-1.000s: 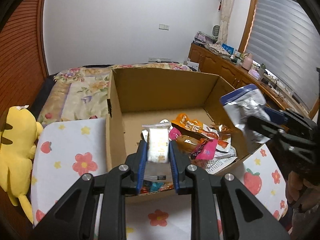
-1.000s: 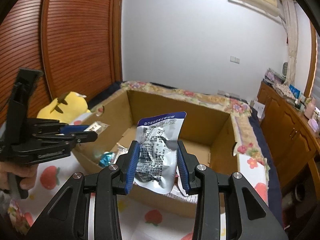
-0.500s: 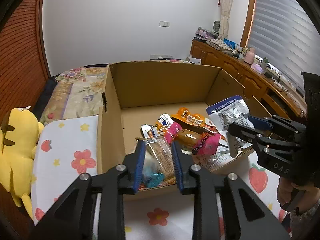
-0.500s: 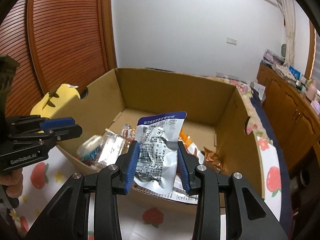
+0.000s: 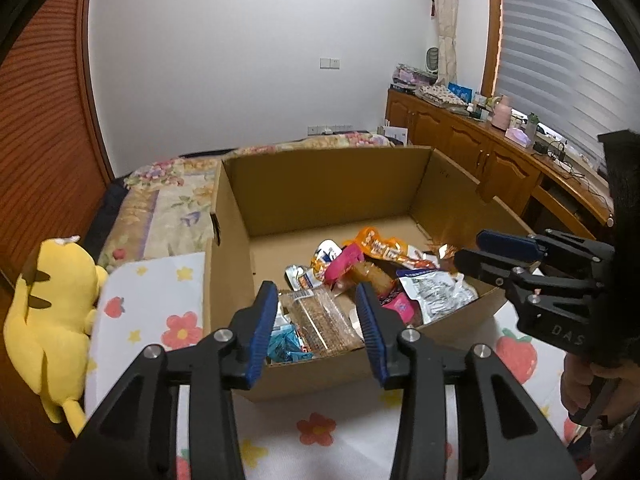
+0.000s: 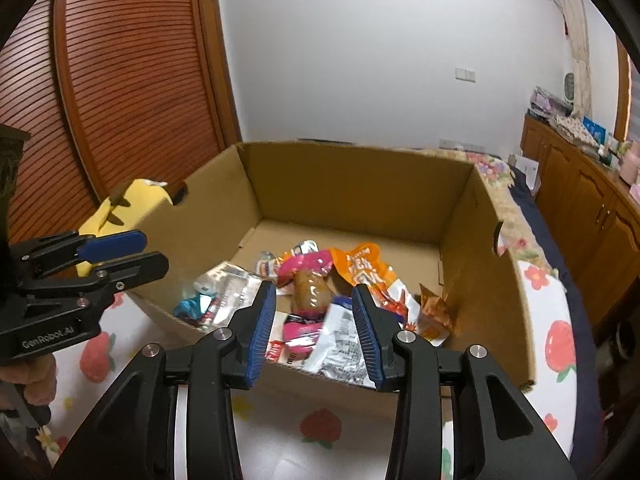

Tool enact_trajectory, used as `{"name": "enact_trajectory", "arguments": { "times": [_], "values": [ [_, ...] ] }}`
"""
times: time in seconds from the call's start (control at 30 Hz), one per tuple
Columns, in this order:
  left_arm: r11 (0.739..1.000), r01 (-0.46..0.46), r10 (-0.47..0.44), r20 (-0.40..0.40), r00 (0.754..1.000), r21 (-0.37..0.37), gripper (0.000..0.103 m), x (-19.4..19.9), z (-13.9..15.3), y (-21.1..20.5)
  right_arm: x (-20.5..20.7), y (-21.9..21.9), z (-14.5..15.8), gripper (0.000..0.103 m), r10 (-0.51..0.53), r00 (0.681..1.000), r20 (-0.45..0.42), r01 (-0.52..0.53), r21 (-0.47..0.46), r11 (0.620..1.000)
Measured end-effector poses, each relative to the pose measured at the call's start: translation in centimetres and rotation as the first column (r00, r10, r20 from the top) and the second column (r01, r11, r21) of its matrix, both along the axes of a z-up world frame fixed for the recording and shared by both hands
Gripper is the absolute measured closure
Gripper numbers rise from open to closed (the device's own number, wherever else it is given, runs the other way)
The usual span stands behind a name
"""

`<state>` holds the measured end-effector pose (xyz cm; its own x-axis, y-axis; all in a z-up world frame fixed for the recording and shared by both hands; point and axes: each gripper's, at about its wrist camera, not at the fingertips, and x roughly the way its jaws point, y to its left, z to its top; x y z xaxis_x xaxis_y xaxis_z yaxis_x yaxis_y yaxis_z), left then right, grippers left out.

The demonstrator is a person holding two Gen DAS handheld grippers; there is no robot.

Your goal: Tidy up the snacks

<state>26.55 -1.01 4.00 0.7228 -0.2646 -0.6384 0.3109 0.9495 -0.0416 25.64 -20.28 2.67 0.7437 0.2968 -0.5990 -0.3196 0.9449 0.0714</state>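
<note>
Box (image 5: 328,188) sat on the flowered sheet (image 5: 152,312), snack pile along its near wall. Left gripper (image 5: 317,322) over the near rim, jaws just opened, empty; clear cracker pack (image 5: 320,316) lay in the box below it. Right gripper (image 6: 314,322) also open, empty, silver pouch (image 6: 340,344) loose inside near the rim. Both drops looked done; no snacks visible outside the box.

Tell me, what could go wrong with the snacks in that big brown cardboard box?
The crinkly silver foil packet lies right by the brown cardboard box's low near wall, so it might slide out onto the flowered white cloth. The snacks are all heaped at that near side, so anything more dropped there may spill over.
</note>
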Motion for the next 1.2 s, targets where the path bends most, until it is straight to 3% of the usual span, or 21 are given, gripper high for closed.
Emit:
{"name": "enact_trajectory", "arguments": {
  "times": [0.27,0.6,0.73,0.87,1.1,1.2],
  "values": [
    [1.000,-0.024,0.025,0.088,0.996,-0.009,0.055,-3.8,4.9,0.4,-5.4,-0.5,6.2,0.064,0.009,0.993,0.114,-0.010,0.009,1.000],
    [0.998,-0.053,0.051,0.148,0.988,0.013,0.053,-8.9,6.7,0.5,-11.2,-1.5,7.8,0.062,-0.022,0.985,0.173,0.017,0.026,1.000],
    [0.997,-0.063,0.055,0.170,0.984,0.039,0.041,-10.6,6.6,0.2,-13.2,-1.9,7.7,0.047,-0.039,0.980,0.194,0.032,0.041,0.999],
    [0.997,-0.066,0.056,0.215,0.975,0.041,0.010,-12.5,6.3,-0.1,-14.3,-2.0,7.5,0.032,-0.066,0.975,0.214,0.059,0.038,0.998],
    [0.993,-0.113,0.099,0.251,0.963,0.042,0.000,-14.8,5.5,-0.4,-15.9,-2.4,6.6,0.000,-0.123,0.961,0.247,0.121,0.022,0.992],
    [0.990,-0.135,0.122,0.260,0.958,0.033,0.000,-15.8,5.3,0.1,-16.3,-2.9,6.0,0.000,-0.136,0.961,0.239,0.131,0.039,0.991]
  ]
}}
